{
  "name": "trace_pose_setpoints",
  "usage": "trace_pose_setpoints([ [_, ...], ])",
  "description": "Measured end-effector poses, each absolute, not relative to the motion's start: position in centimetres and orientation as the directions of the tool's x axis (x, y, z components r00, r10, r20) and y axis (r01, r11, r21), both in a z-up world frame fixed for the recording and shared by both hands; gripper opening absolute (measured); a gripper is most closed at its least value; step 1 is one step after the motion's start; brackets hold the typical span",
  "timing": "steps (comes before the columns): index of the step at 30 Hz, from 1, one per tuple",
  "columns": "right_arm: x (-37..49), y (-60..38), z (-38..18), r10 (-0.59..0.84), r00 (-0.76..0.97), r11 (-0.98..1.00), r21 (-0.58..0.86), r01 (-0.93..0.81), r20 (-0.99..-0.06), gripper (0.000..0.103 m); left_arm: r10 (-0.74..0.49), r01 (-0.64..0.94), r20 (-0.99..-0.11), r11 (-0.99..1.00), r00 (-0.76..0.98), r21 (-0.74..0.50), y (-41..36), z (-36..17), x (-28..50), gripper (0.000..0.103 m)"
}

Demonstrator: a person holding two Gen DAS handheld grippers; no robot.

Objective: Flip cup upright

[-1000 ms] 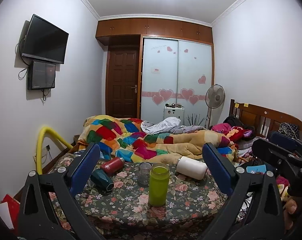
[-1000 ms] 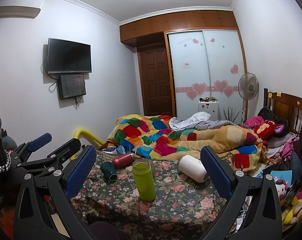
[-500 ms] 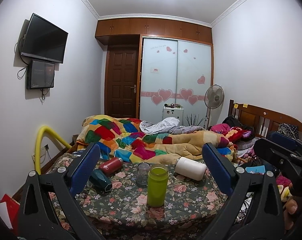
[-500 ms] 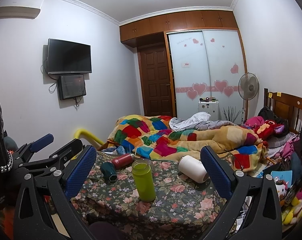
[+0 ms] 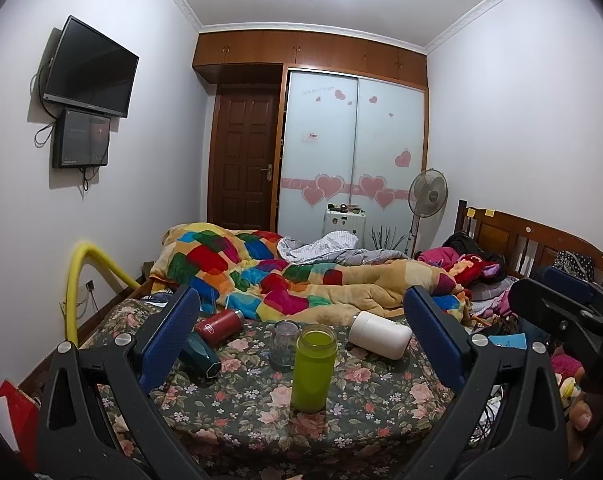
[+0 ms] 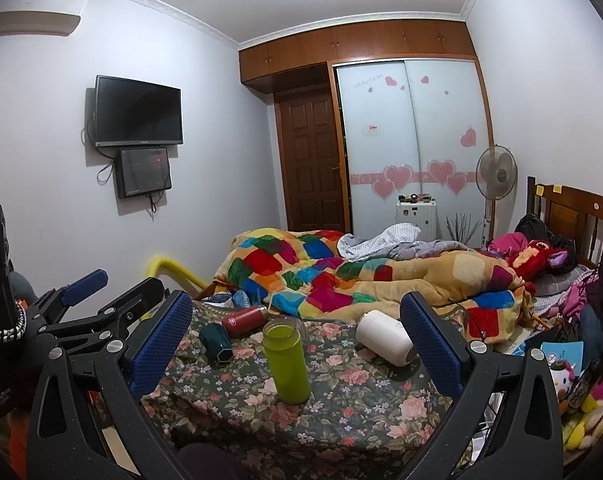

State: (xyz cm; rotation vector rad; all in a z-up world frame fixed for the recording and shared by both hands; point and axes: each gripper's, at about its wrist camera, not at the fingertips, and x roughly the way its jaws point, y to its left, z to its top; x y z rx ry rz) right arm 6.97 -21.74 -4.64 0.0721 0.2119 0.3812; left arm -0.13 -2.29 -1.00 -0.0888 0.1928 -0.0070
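A floral-cloth table (image 5: 241, 404) holds several cups. A green cup (image 5: 313, 368) stands upright in the middle, also in the right wrist view (image 6: 287, 360). A clear glass cup (image 5: 283, 344) stands behind it. A white cup (image 5: 379, 334) (image 6: 385, 338), a red cup (image 5: 219, 322) (image 6: 245, 320) and a dark teal cup (image 5: 199, 354) (image 6: 217, 342) lie on their sides. My left gripper (image 5: 301, 340) is open and empty, short of the table. My right gripper (image 6: 297, 344) is open and empty, also held back from the cups.
A bed with a patchwork quilt (image 5: 301, 280) lies right behind the table. A yellow pipe (image 5: 77, 280) curves up at the left. A wooden headboard (image 5: 533, 240) and toys are at the right. The other gripper shows at each view's edge (image 6: 81, 312).
The left wrist view has shifted slightly: the table and cups sit a little higher and farther. The right gripper has barely moved. Both stay open.
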Motion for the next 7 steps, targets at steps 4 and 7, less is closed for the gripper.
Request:
trace_pose_setpoints([
  [4, 7.09, -21.52, -4.70, 0.377, 0.905, 0.926, 0.106, -0.362, -0.195, 0.103, -0.019, 0.001, -0.195, 0.996, 0.981, -0.093, -1.88, -1.22, 0.23, 0.102],
  [7, 7.42, -21.07, -4.74, 0.379, 0.903, 0.925, 0.102, -0.365, -0.205, 0.103, -0.020, 0.000, -0.197, 0.995, 0.980, -0.102, -1.30, -1.48, 0.43, 0.102],
])
